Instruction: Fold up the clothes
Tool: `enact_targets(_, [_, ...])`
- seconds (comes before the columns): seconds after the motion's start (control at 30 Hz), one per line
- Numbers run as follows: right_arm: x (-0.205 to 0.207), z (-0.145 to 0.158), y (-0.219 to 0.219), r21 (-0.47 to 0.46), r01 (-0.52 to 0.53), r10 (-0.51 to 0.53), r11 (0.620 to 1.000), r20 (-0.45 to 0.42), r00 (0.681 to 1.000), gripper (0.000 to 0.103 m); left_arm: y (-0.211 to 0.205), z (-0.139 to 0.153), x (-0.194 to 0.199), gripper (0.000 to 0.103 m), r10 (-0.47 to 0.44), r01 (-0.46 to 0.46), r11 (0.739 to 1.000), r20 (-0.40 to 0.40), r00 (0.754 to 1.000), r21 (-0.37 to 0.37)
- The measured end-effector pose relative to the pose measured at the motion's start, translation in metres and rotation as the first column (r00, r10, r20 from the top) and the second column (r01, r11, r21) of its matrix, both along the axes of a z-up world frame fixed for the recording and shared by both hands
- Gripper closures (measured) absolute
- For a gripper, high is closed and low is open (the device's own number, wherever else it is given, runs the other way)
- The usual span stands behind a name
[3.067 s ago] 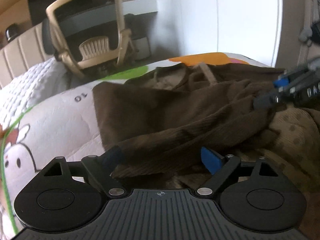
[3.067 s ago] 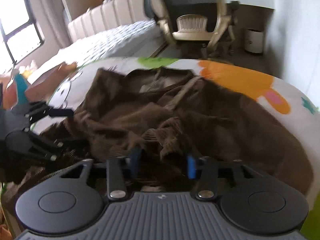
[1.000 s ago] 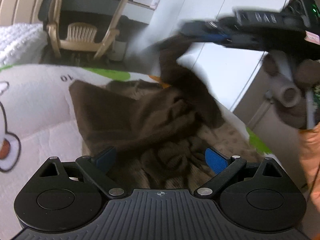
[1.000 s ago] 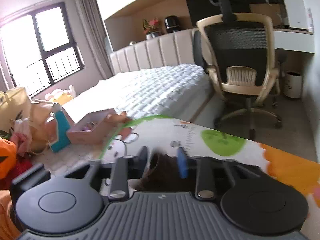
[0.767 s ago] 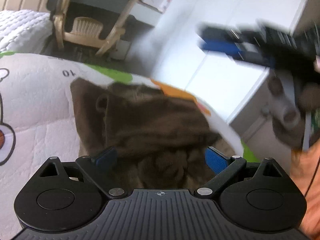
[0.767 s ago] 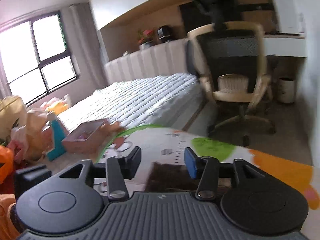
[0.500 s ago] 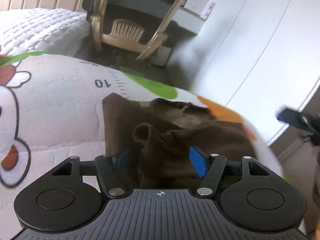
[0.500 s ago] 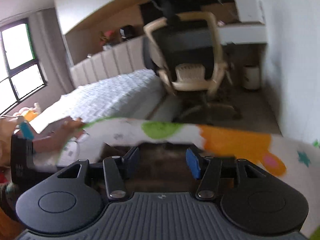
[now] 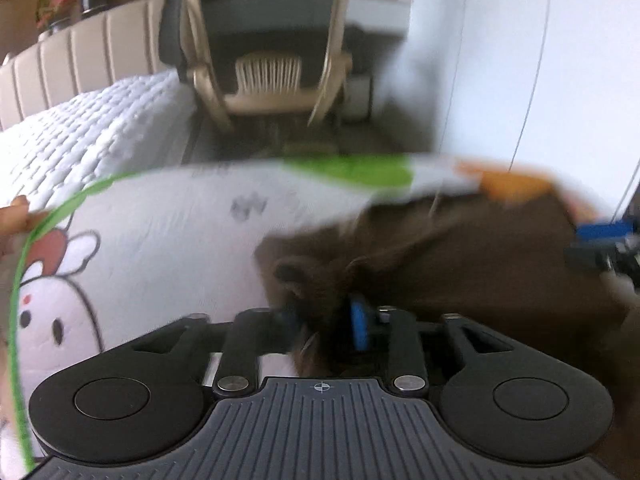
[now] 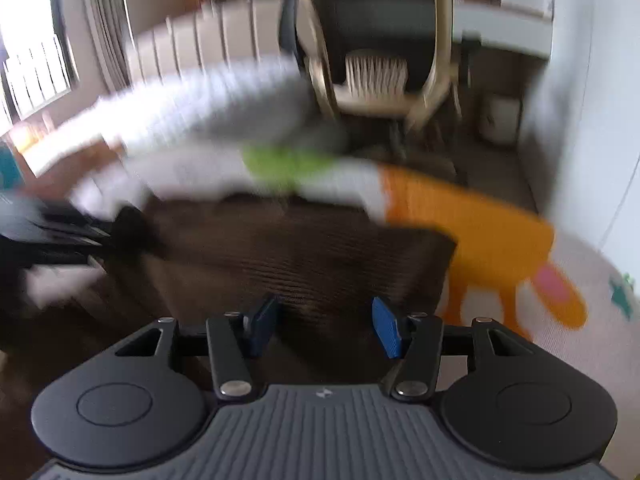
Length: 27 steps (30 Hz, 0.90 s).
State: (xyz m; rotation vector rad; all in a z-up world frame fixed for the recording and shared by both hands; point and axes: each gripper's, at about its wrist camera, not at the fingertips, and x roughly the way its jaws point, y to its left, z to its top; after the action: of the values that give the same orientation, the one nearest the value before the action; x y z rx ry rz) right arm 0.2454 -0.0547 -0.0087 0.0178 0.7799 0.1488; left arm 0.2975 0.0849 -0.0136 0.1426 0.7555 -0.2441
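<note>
The left gripper [image 9: 326, 320] was clamped on a bunched fold of the one brown garment [image 9: 460, 256], its two blue-padded fingers [image 9: 359, 322] drawn close together with cloth pinched between them. From that pinch the garment spread away toward two o'clock, lying on the cartoon-printed mat [image 9: 168, 240], whose white part reached off toward ten o'clock. At three o'clock in this view the other gripper's blue tip showed at the garment's far side.

The right gripper [image 10: 326, 326] stood with its two fingers [image 10: 386, 332] spread apart, holding nothing; the ribbed brown cloth [image 10: 304, 256] lay just past and between them, whether touching the pads I could not tell through the blur. The garment ran toward twelve o'clock, with the mat's [image 10: 600, 320] orange patch at two o'clock. At nine o'clock the left gripper [image 10: 112, 234] gripped the garment's corner.

Beyond the mat at twelve o'clock stood one office chair [image 10: 376, 64], with one white bed [image 9: 80, 136] at ten o'clock.
</note>
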Motion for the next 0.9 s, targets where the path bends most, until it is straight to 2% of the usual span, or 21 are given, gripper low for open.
enact_targets(0.07, [0.002, -0.001, -0.002, -0.011, -0.018, 0.018, 1.0, -0.008, 1.0, 0.046, 0.006, -0.003, -0.005, 0.041, -0.012, 0.012, 1.0, 0.015, 1.0, 0.014])
enact_targets(0.1, [0.002, 0.005, -0.004, -0.013, -0.02, 0.02, 1.0, -0.009, 1.0, 0.046, 0.011, -0.001, -0.006, 0.04, -0.015, 0.015, 1.0, 0.023, 1.0, 0.006])
enact_targets(0.17, [-0.004, 0.025, -0.015, 0.008, -0.015, 0.015, 1.0, 0.026, 1.0, 0.046, 0.024, 0.012, 0.0, 0.037, -0.009, 0.01, 0.997, 0.018, 1.0, -0.077])
enact_targets(0.2, [-0.005, 0.033, -0.024, 0.038, 0.0, -0.002, 0.999, 0.042, 0.999, 0.044, 0.031, 0.019, 0.005, 0.03, -0.004, 0.005, 0.989, 0.004, 1.0, -0.145])
enact_targets(0.27, [0.001, 0.044, -0.046, 0.13, 0.06, -0.067, 0.99, 0.05, 0.996, 0.043, 0.046, 0.03, 0.018, 0.018, 0.005, -0.014, 0.961, -0.035, 0.999, -0.277])
enact_targets(0.3, [0.007, 0.041, -0.056, 0.177, 0.093, -0.101, 0.98, 0.033, 0.994, 0.043, 0.052, 0.028, 0.026, 0.013, 0.013, -0.039, 0.94, -0.079, 0.997, -0.338])
enact_targets(0.33, [0.013, 0.037, -0.065, 0.218, 0.125, -0.132, 0.968, 0.014, 0.991, 0.043, 0.057, 0.025, 0.035, 0.013, 0.021, -0.07, 0.917, -0.126, 0.992, -0.393])
enact_targets(0.37, [0.02, 0.029, -0.071, 0.247, 0.155, -0.158, 0.957, -0.006, 0.987, 0.043, 0.061, 0.018, 0.043, 0.013, 0.034, -0.105, 0.896, -0.169, 0.985, -0.432])
enact_targets(0.47, [0.034, 0.007, -0.084, 0.319, 0.238, -0.232, 0.917, -0.057, 0.971, 0.044, 0.066, -0.004, 0.056, 0.015, 0.077, -0.196, 0.853, -0.255, 0.964, -0.485])
enact_targets(0.5, [0.03, 0.007, -0.083, 0.32, 0.234, -0.23, 0.918, -0.053, 0.972, 0.046, 0.067, -0.008, 0.058, 0.015, 0.083, -0.212, 0.842, -0.269, 0.959, -0.496])
enact_targets(0.57, [0.01, 0.015, -0.074, 0.26, 0.185, -0.19, 0.948, -0.006, 0.982, 0.046, 0.067, -0.005, 0.049, 0.015, 0.067, -0.184, 0.847, -0.244, 0.967, -0.498])
enact_targets(0.67, [-0.033, 0.031, -0.055, 0.108, 0.098, -0.104, 0.989, 0.058, 0.993, 0.046, 0.054, 0.01, 0.025, 0.013, 0.027, -0.082, 0.916, -0.145, 0.989, -0.392])
enact_targets(0.7, [-0.048, 0.034, -0.05, 0.067, 0.078, -0.082, 0.995, 0.064, 0.995, 0.046, 0.049, 0.014, 0.015, 0.012, 0.014, -0.057, 0.93, -0.122, 0.992, -0.362])
enact_targets(0.8, [-0.095, 0.041, -0.039, 0.005, 0.037, -0.037, 0.999, 0.058, 0.998, 0.046, 0.034, 0.012, -0.018, 0.009, -0.016, -0.025, 0.94, -0.118, 0.993, -0.342])
enact_targets(0.9, [-0.15, 0.045, -0.021, -0.097, -0.014, 0.022, 0.995, 0.08, 0.997, 0.046, 0.02, 0.011, -0.051, 0.008, -0.047, 0.008, 0.947, -0.115, 0.992, -0.32])
